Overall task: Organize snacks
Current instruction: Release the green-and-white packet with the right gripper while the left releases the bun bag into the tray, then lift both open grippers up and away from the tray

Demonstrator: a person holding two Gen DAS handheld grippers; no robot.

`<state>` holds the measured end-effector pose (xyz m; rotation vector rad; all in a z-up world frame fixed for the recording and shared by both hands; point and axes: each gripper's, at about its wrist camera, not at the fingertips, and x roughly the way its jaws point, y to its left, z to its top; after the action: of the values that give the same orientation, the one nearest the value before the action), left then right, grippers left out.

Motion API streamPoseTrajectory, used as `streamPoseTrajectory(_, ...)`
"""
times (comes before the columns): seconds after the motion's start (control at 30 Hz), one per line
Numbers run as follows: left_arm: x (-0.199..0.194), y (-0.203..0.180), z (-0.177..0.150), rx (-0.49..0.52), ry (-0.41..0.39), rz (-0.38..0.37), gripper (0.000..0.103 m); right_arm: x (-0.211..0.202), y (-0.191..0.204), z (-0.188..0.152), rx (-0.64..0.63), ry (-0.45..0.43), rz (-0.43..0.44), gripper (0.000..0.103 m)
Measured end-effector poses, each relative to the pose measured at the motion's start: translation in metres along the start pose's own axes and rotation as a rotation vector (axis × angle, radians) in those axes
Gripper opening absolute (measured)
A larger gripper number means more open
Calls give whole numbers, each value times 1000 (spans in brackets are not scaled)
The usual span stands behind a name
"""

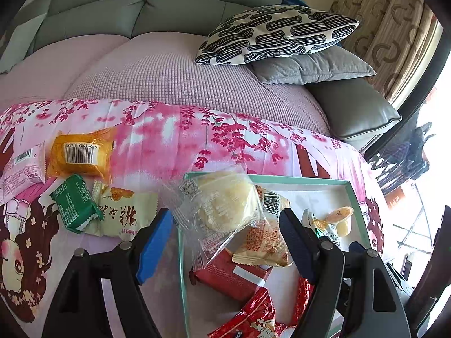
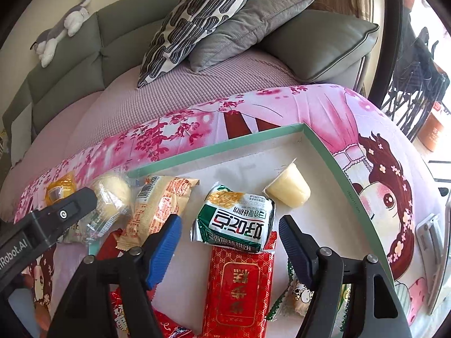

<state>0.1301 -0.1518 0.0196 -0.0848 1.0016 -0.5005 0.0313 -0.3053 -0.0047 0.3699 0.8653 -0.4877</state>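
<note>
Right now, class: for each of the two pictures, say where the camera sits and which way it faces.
Left wrist: on the left gripper, angled down at the tray's left edge and a clear-wrapped pastry; only its own open fingers show.
Right wrist: on the right gripper, angled down into the tray at a green-and-white packet; its fingers and the left gripper show.
Shared: tray, pastry, jelly cup, sofa.

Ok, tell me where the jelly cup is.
In the right wrist view the jelly cup lies on its side inside the green-rimmed tray, near the far-right corner, beside the green-and-white packet.
</note>
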Motion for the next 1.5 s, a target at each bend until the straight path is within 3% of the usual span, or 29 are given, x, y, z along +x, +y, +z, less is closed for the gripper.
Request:
streamPoseTrajectory(0.67,-50,-1,-19,103,-8,89,79,-43,6,-17,-29,14,-58,75)
streamPoseTrajectory(0.93,-59,15,-38,42,2,80,79,-53,16,-32,-79,27,-60,75)
streamPoseTrajectory(1.5,-63,44,-61,-23,68,253,79,-43,20,-40,-92,72,-82,83)
